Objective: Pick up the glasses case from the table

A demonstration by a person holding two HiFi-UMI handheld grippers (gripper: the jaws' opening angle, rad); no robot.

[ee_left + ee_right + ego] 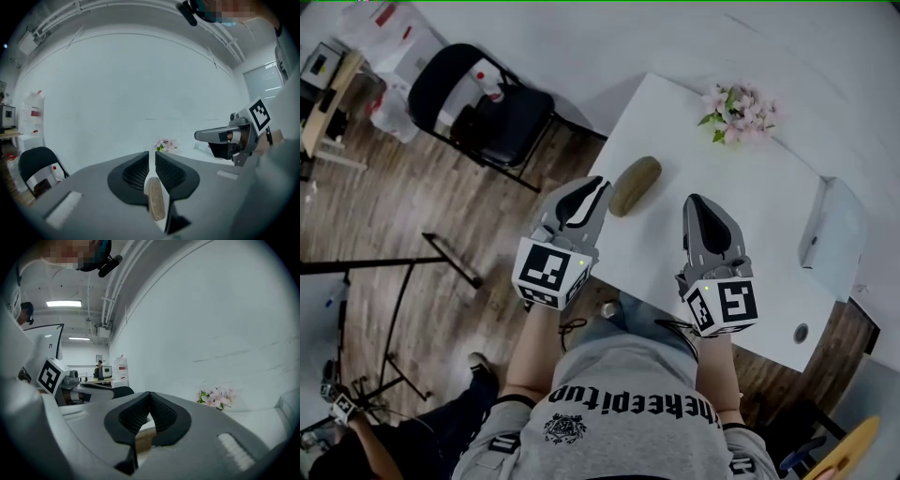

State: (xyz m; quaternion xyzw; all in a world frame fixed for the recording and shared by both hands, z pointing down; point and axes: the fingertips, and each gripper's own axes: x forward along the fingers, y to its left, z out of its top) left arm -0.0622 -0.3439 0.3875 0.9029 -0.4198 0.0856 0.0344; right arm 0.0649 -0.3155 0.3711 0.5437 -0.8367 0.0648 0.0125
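An olive-brown glasses case [635, 185] lies on the white table [759, 202] near its left edge. My left gripper [598, 185] hovers just left of the case's near end. Its jaws stand a narrow slit apart with nothing between the pads. In the left gripper view the case [155, 199] shows through the slit of that gripper [152, 157], ahead of it and lower. My right gripper [694, 202] hangs over the table to the right of the case, its jaws [149, 395] meeting at the tips, empty. It also shows at the right of the left gripper view [206, 136].
A bunch of pink flowers [739, 112] lies at the table's far side. A white box [832, 234] sits at the right end. A black folding chair [492, 108] stands on the wooden floor to the left. A person sits at the lower left.
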